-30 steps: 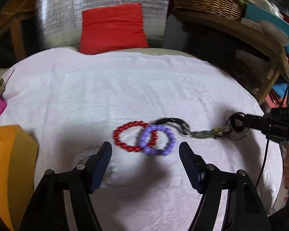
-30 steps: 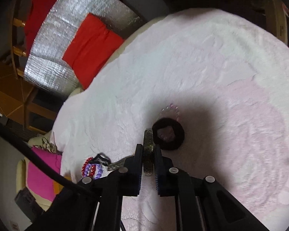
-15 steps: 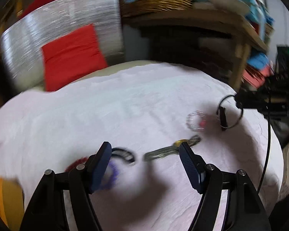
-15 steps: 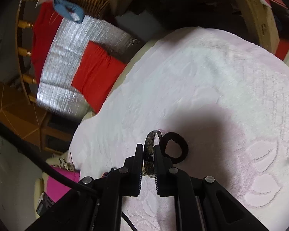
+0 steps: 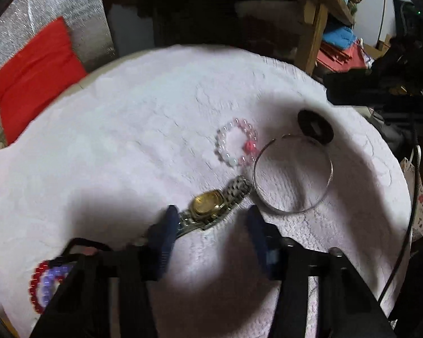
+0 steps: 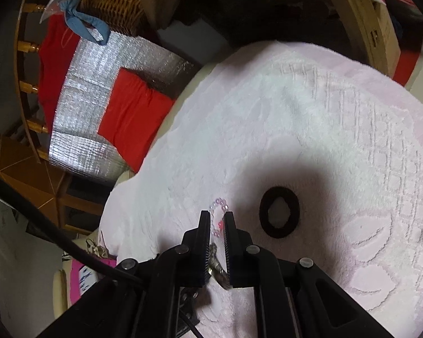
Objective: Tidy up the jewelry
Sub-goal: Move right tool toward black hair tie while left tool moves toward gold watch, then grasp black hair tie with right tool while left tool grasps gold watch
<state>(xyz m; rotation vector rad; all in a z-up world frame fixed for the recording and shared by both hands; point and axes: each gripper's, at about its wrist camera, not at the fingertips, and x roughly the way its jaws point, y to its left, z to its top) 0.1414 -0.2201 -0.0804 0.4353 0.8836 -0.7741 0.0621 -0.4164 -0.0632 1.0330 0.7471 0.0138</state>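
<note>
Fluffy white towel (image 5: 127,146) under round silver bangle (image 5: 293,174), metal-link watch (image 5: 211,205).

Colours on the pale pink embossed cloth (image 5: 127,140)

Gold-faced silver watch (image 5: 211,207), clear-and-pink bead bracelet (image 5: 237,143), silver bangle (image 5: 293,174), black ring (image 5: 315,125), red cushion (image 5: 33,76).

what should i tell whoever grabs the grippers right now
Left gripper: open, low over the gold-faced watch, which lies nearer its left finger; not gripped.
Right gripper: slightly open, holding nothing.
Silver bangle lies flat on the towel beside the clear bead bracelet, its far edge at the black hair tie.
Red bracelet and purple bracelet overlap at near left.
Done: nothing visibly grouped. Left: probably grasp the watch, then gather the pieces.
</note>
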